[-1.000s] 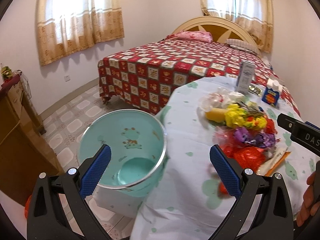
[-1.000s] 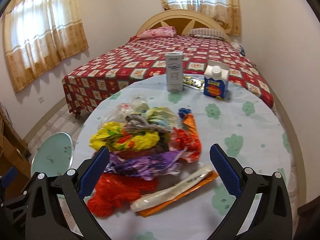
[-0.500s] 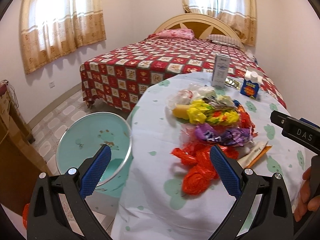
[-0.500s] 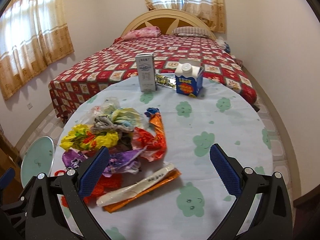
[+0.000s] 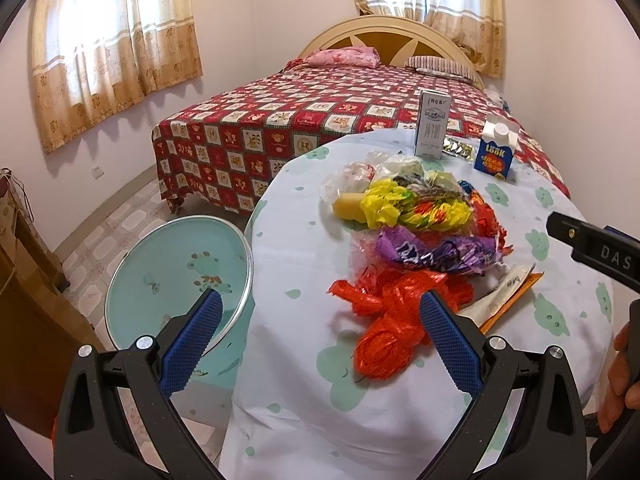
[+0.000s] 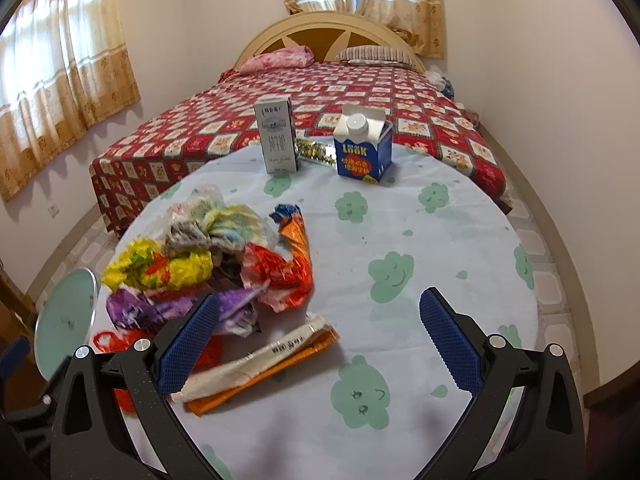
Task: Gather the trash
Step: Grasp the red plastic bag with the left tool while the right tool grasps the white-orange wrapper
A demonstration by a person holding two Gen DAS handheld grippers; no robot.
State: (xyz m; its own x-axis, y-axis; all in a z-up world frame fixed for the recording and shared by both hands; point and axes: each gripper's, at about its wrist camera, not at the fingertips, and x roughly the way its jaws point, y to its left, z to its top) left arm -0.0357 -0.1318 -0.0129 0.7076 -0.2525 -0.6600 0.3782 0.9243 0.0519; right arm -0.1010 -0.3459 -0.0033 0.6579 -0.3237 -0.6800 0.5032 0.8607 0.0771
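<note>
A heap of crumpled wrappers lies on a round table with a pale cloth. An orange-red plastic bag sits at the heap's near edge. A white and orange wrapper lies flat in front. A grey carton and a blue carton stand at the far side. My left gripper is open, its right pad just over the red bag. My right gripper is open above the flat wrapper. A teal bin stands left of the table.
A bed with a red patterned cover fills the room behind the table. A wooden cabinet stands on the left beside the bin. A gold foil strip lies between the cartons. A hand holds the right gripper.
Both views have swung right and closer over the table. The bin has slid from the middle to the left of the left wrist view. The red bag now lies between the left fingers.
</note>
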